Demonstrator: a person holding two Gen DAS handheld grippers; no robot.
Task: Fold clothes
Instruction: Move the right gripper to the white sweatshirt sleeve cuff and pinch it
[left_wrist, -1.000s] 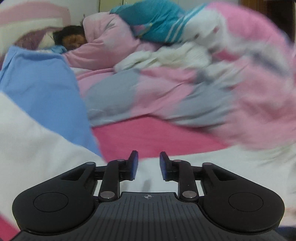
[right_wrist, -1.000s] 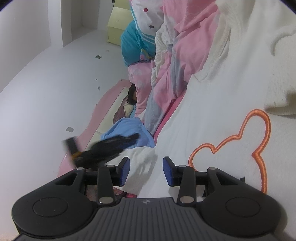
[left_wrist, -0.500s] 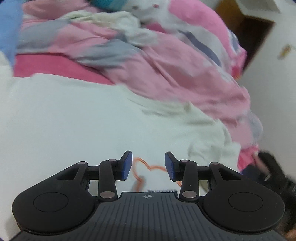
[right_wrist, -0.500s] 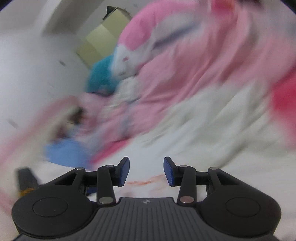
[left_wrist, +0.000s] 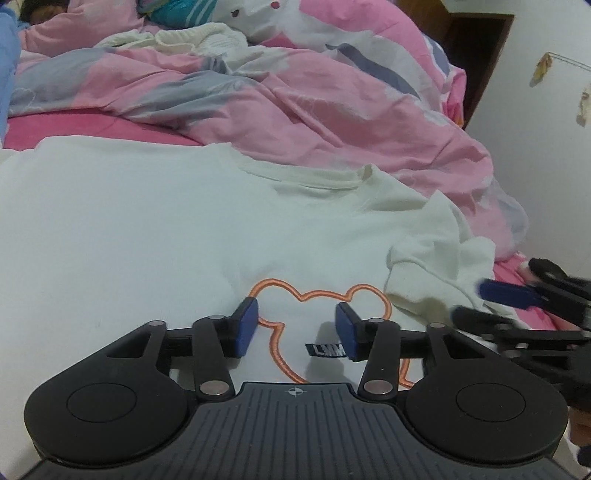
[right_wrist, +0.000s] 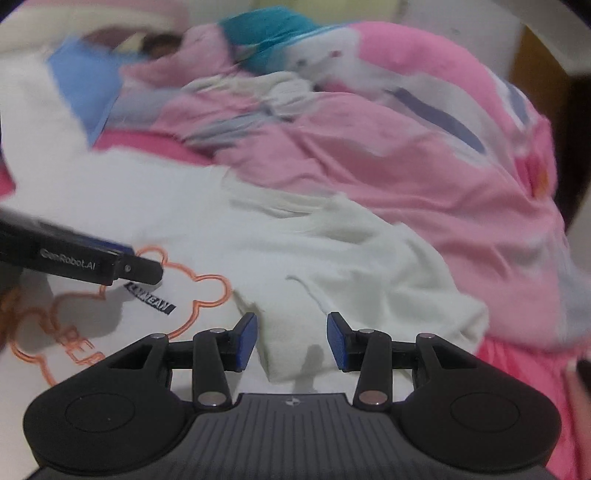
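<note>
Left wrist view shows a white T-shirt (left_wrist: 184, 229) spread front-up on a bed, its ribbed collar (left_wrist: 306, 177) toward the rumpled pink quilt (left_wrist: 332, 96) behind it. An orange bear outline (left_wrist: 317, 291) is stitched on the chest, with a small black label (left_wrist: 325, 349) inside it. The left hand-held gripper (left_wrist: 295, 328) hangs over that outline, its jaws having just been opening, now standing apart with nothing between the blue pads; whether they touch the cloth cannot be told. The shirt's short sleeve (left_wrist: 436, 266) lies crumpled and folded in at the right. The right hand-held gripper (left_wrist: 491, 299) shows blurred at the right edge, near that sleeve. In the right wrist view, the right hand-held gripper (right_wrist: 291, 339) is over the bunched sleeve (right_wrist: 369, 280), jaws also just opened and gripping nothing, with the left hand-held gripper (right_wrist: 140, 269) reaching in from the left over the bear outline (right_wrist: 199, 295). A blue cloth (right_wrist: 85, 88) lies at the far left.
</note>
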